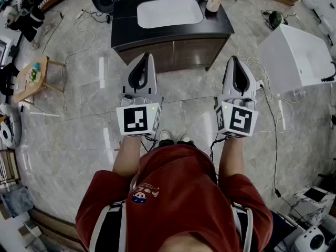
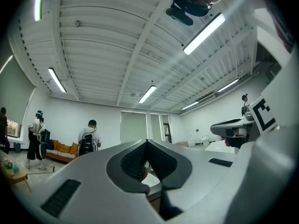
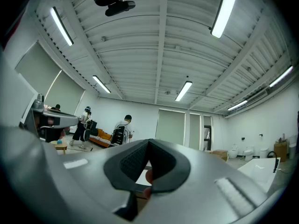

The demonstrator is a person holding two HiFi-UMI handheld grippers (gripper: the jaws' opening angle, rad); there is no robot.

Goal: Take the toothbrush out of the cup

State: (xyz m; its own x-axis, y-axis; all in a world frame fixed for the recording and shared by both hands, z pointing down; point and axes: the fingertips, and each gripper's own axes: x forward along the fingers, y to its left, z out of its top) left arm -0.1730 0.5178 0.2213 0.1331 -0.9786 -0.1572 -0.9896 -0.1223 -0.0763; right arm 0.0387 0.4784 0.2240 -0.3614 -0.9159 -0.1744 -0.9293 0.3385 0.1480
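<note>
Cup (image 1: 213, 4) stands well beyond left gripper (image 1: 145, 58) and right gripper (image 1: 235, 61), both closed.

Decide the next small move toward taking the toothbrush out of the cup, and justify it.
Probably carry the right gripper forward toward the pale cup on the dark vanity top, opening its jaws: it and the left gripper are shut, empty and far short of the cup.

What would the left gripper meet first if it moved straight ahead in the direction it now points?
Most likely the dark vanity cabinet, at its front or counter edge by the white sink. The left gripper, shut and empty, aims at it; exact height is hard to judge.
</note>
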